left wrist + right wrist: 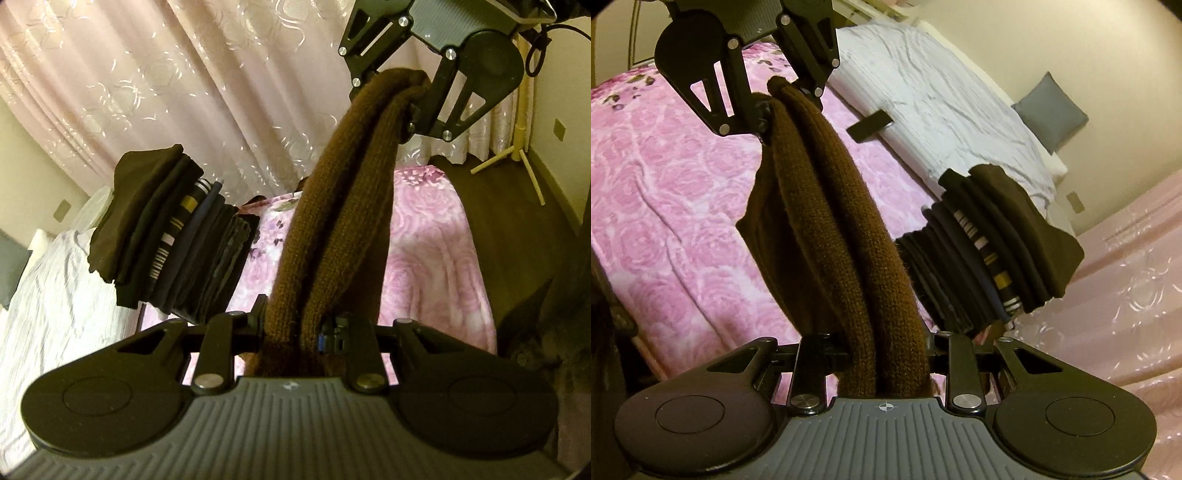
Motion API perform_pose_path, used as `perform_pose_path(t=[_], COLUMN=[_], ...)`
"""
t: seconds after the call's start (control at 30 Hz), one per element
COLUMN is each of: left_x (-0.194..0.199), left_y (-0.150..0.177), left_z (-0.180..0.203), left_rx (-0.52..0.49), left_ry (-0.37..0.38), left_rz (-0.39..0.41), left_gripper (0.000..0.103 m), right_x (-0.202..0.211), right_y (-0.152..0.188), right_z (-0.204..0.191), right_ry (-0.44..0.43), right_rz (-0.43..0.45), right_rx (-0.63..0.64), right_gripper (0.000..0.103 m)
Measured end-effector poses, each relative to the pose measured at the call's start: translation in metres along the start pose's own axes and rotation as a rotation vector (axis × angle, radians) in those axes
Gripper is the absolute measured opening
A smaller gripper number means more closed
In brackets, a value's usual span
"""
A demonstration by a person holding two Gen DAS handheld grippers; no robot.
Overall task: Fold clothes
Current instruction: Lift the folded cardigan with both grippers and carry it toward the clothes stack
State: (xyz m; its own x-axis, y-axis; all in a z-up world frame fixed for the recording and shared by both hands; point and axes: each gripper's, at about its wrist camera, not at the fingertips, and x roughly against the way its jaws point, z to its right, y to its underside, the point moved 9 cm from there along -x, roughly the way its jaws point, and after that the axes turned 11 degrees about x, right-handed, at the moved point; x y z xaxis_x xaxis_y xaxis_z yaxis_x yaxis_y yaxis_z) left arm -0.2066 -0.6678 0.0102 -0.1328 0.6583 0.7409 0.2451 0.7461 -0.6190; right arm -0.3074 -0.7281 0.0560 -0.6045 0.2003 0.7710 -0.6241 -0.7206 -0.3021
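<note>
Brown knitted garment (332, 206), folded into a thick long band, is stretched in the air between the two tools, above the bed with the pink rose-patterned blanket (424, 240). Each end is clamped: the left tool (295, 332) is closed on one end, the right tool (886, 350) on the other. The long axis runs straight from tool to tool. A stack of dark folded clothes (990, 247) stands on the bed just beside the band, seemingly nearer the right tool.
</note>
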Motion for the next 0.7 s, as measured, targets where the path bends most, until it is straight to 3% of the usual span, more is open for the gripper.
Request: perform_pose_path(t=[0.37, 0.7], left_x=[-0.033, -0.079], left_y=[-0.014, -0.039], left_z=[-0.037, -0.062], left_rx=[0.034, 0.198], left_ry=[-0.013, -0.115], left_rz=[-0.012, -0.104], left_gripper=[0.021, 0.021], right_x=[-0.035, -0.088], right_y=[0.006, 0.036], right_z=[0.043, 0.098], right_ry=[-0.031, -0.142], right_rz=[0.024, 0.145], right_rx=[0.053, 0.199], right_gripper=[0.027, 0.027])
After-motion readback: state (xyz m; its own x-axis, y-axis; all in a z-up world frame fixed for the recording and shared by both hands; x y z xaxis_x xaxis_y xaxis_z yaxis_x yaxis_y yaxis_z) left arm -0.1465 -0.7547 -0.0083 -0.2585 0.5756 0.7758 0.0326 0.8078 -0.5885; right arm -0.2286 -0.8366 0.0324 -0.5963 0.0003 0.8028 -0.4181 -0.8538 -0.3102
